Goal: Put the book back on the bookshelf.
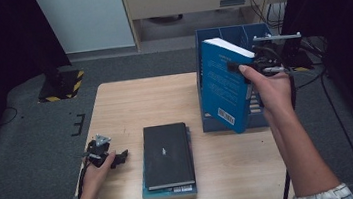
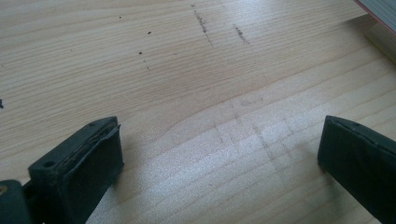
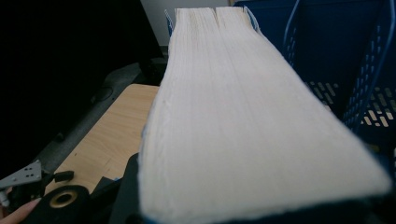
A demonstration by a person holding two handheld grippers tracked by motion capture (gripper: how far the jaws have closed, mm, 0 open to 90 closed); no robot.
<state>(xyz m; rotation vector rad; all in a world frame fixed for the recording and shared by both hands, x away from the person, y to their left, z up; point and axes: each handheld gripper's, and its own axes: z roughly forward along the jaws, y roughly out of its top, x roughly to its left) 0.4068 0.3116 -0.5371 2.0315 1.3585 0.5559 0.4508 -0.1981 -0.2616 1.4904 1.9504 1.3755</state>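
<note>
My right gripper (image 1: 241, 67) clamps a blue book (image 1: 223, 86) upright, held at the front of the blue file basket (image 1: 217, 34); my left gripper (image 1: 113, 159) rests wide open, empty, on the wooden table (image 1: 115, 106).

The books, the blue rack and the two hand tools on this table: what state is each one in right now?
Blue book: upright, tilted, lifted, gripped at the rack's front.
Right gripper: shut on the blue book.
Left gripper: open, resting on the table, holding nothing.
Black book: closed, flat on another book.
Rack: upright.
</note>
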